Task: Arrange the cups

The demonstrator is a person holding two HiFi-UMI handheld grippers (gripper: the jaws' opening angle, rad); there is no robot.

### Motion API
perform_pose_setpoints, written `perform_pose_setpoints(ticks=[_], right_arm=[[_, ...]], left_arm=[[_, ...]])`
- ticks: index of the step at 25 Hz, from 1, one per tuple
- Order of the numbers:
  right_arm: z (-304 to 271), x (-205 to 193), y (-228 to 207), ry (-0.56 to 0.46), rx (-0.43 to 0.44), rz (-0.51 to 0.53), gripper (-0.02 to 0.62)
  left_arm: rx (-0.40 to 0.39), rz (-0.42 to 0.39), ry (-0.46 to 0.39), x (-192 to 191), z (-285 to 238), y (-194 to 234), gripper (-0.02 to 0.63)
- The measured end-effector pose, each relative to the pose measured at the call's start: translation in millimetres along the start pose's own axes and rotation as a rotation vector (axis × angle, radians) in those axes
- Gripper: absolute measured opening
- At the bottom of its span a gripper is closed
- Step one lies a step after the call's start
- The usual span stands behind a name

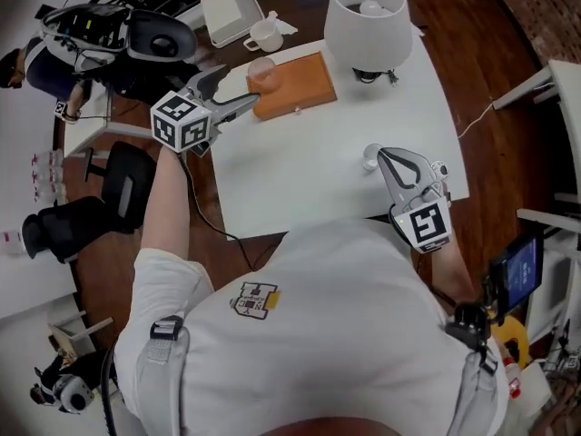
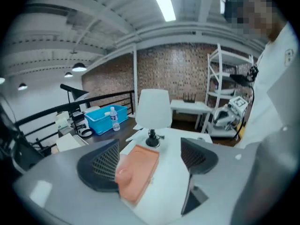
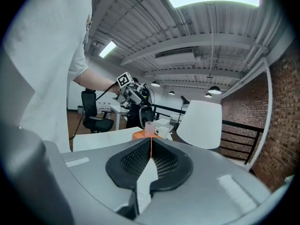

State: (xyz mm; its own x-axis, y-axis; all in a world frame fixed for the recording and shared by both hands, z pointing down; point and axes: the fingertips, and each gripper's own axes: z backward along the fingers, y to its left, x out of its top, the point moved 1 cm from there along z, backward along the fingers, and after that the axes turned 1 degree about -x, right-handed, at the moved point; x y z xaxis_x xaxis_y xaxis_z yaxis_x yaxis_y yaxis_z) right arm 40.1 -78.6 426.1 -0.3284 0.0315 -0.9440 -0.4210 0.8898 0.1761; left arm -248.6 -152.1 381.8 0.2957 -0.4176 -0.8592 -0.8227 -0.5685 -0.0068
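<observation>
- On the left claw (image 1: 238,87): spread wide, holding nothing and touching nothing, up in the air just beside the near left corner of the orange tray (image 1: 304,87).
- On the right claw (image 1: 386,157): shut tight with nothing inside, low over the near right part of the white table (image 1: 309,180). Close to a small white round thing (image 1: 370,158), too small to name.
- Now the pink cup (image 1: 263,73): stands upright on the left end of the orange tray. In the left gripper view, shows just past the left pad, not between the two pads.
- Looks thin, see-through and light, probably plastic. Likely to tip or slide from a small bump, and to bend from a hard squeeze.
- Best to pinch the wall near the rim, one pad inside and one outside. Or to hug both sides softly and lift straight up.
- Next the white cup (image 1: 265,34): stands off the tray, just behind it on the dark top (image 1: 309,12), beside a white box (image 1: 231,12), with a handle on one side.
- Looks harder and a bit heavier, maybe easy to chip. Best to grab by the rim or the handle and set down gently.
- Farther out: the big white lamp (image 1: 368,21) at the far edge of the white table, just right of the tray.
</observation>
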Motion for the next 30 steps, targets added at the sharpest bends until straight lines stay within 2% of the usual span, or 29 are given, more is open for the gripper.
perform_pose_setpoints(ticks=[4, 8, 11, 14, 15, 17, 20, 23, 30], right_arm=[[-12.0, 10.1, 27.2, 0.009, 0.113, 0.044, 0.006], [-23.5, 9.4, 55.7, 0.021, 0.234, 0.027, 0.005], [-31.0, 1.8, 79.4, 0.034, 0.308, -0.027, 0.002], [-35.4, -12.9, 105.0, 0.070, 0.395, -0.061, 0.002], [-36.2, -18.6, 112.7, 0.084, 0.416, -0.069, 0.002], [-37.1, -27.8, 124.2, 0.109, 0.444, -0.097, 0.000], [-34.2, -38.6, 135.9, 0.141, 0.470, -0.143, 0.002], [-31.3, -39.9, 141.5, 0.153, 0.480, -0.187, 0.000], [-24.5, -40.2, 134.0, 0.142, 0.451, -0.253, 0.000]], left_arm=[[0.001, 0.256, -0.210, -30.5, 42.9, -55.6, 0.377], [0.060, 0.566, -0.369, -89.6, 71.3, -99.8, 0.296], [0.091, 0.746, -0.382, -140.1, 72.2, -130.5, 0.230], [0.116, 0.887, -0.338, -192.0, 63.8, -169.0, 0.143], [0.128, 0.915, -0.309, -207.2, 60.0, -181.4, 0.113], [0.149, 0.955, -0.245, -231.7, 50.6, -202.3, 0.007], [0.129, 0.985, -0.175, -253.0, 35.9, -231.1, 0.000], [0.086, 0.996, -0.137, -258.7, 26.2, -249.3, 0.000], [0.030, 0.992, -0.122, -248.4, 10.7, -256.9, 0.000]])
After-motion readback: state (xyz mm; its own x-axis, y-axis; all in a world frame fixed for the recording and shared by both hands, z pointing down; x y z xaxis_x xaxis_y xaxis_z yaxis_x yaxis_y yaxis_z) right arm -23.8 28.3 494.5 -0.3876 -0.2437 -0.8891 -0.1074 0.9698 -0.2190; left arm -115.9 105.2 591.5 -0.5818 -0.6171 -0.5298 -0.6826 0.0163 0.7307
